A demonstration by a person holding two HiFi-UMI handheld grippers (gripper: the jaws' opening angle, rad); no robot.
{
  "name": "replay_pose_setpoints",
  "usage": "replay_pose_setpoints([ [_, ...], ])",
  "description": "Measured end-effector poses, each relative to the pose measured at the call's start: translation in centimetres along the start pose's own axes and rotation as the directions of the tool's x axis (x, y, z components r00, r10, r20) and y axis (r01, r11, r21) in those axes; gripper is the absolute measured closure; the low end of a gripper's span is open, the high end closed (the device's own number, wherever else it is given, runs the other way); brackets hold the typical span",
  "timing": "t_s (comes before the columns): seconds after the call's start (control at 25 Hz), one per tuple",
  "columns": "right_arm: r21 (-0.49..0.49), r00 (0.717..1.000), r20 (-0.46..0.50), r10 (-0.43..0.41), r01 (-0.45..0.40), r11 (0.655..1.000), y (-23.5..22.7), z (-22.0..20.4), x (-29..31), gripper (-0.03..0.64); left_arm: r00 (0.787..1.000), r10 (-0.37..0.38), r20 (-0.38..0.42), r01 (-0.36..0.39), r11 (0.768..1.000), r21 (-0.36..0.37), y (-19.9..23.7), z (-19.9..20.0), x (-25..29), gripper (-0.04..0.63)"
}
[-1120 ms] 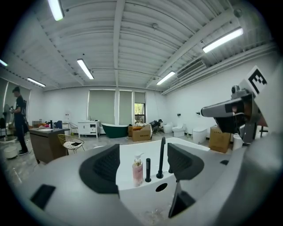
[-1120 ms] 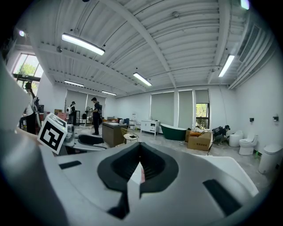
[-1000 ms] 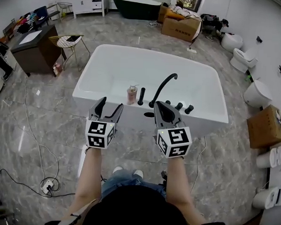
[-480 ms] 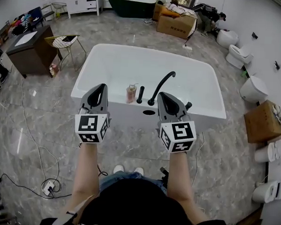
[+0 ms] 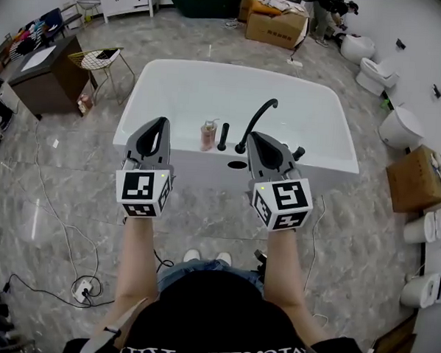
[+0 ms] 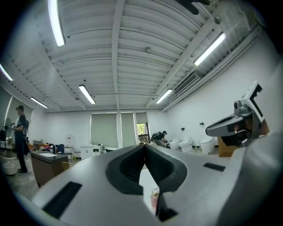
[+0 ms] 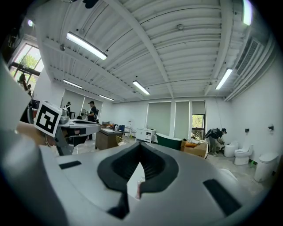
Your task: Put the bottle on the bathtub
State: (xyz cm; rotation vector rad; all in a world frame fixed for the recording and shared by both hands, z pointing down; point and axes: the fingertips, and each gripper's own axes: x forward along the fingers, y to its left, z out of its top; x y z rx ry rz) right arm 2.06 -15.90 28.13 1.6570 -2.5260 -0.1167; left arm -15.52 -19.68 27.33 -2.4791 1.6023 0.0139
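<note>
A small pinkish pump bottle (image 5: pixel 207 134) stands upright on the near rim of the white bathtub (image 5: pixel 324 165), just left of the black curved faucet (image 5: pixel 254 122). Both grippers hover on my side of that rim, apart from the bottle. My left gripper (image 5: pixel 163 122) is shut and empty, left of the bottle. My right gripper (image 5: pixel 253 136) is shut and empty, to its right, in front of the faucet base. Under the closed tips of the left gripper (image 6: pixel 144 146) the bottle (image 6: pixel 154 201) shows. It also appears beneath the right gripper (image 7: pixel 140 145), where the bottle (image 7: pixel 139 187) is partly hidden.
Black tap handles (image 5: pixel 298 152) line the rim right of the faucet. A brown desk (image 5: pixel 45 74) and wire chair (image 5: pixel 101 59) stand at the left, cardboard boxes (image 5: pixel 276 27) behind the tub, toilets (image 5: pixel 400 130) and a box (image 5: pixel 415 190) at the right. Cables (image 5: pixel 82 286) lie on the floor.
The left gripper's jaws, open a second ago, have shut. Both grippers sit a little higher and wider apart over the rim. The bottle has stayed put.
</note>
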Motion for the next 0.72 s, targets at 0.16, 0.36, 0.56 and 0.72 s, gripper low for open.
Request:
replay_pose_setpoints([
  [0.16,-0.009,1.000,0.021,-0.013,0.013,1.000,-0.1,1.0,-0.5,0.601,1.000,-0.014,-0.001,0.014,1.000,0.005,-0.4,0.3,0.1,0.583],
  [0.36,-0.048,0.999,0.040,-0.032,0.034,0.998,-0.6,1.8,-0.9,0.601,1.000,0.010,0.013,-0.010,1.000,0.003,-0.2,0.6,-0.1,0.583],
  [0.56,-0.065,0.999,0.047,-0.026,0.029,0.997,-1.1,2.1,-0.9,0.601,1.000,0.019,0.021,-0.021,0.998,0.062,-0.8,1.1,0.3,0.583],
  [0.72,-0.089,0.998,0.048,-0.029,0.033,0.995,-1.6,2.1,-1.1,0.601,0.998,0.032,0.049,-0.033,0.999,0.032,-1.4,1.6,0.5,0.583],
])
